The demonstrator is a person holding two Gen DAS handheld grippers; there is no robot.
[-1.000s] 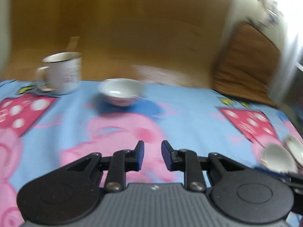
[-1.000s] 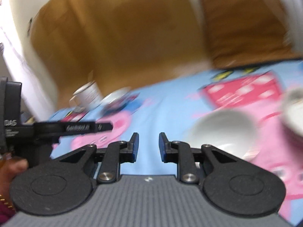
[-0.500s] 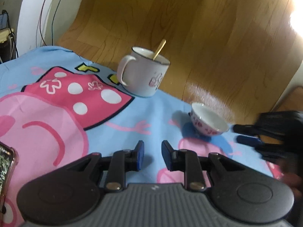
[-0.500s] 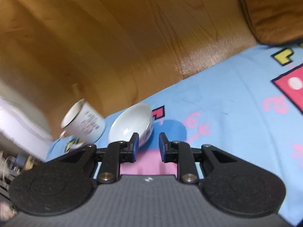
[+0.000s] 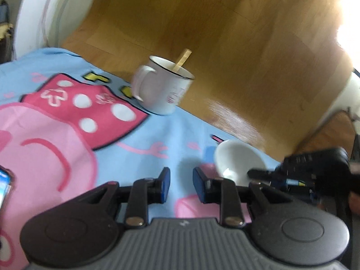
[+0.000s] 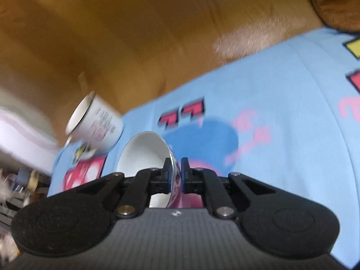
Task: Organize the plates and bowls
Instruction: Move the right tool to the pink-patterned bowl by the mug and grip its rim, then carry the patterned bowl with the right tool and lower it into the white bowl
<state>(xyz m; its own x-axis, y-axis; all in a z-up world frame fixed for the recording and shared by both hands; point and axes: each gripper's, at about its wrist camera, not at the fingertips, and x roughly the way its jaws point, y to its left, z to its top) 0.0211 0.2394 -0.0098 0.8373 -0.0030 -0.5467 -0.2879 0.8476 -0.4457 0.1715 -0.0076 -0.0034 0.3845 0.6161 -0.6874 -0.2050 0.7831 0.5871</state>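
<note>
Half a second ago the right gripper (image 6: 175,172) only hovered beside the small white bowl (image 6: 148,157); now its two blue-padded fingers are pinched together on the bowl's rim, one pad inside and one outside the patterned wall. From the left wrist view the same bowl (image 5: 238,159) shows tilted, its opening turned toward the camera, with the right gripper (image 5: 265,175) reaching in from the right edge. Whether the bowl's foot touches the cloth I cannot tell, as motion blur smears that spot.

Meanwhile the left gripper (image 5: 181,184) holds nothing, its fingers standing apart with a clear gap over the blue cartoon-print cloth (image 5: 157,135). A white mug (image 5: 164,87) with a dark rim and a wooden stick (image 5: 183,59) leaning inside stands farther off and to the left of the bowl, near the cloth's far edge. Beyond it lies wooden flooring (image 5: 225,33). At the near left edge a phone (image 5: 4,186) peeks into view.
</note>
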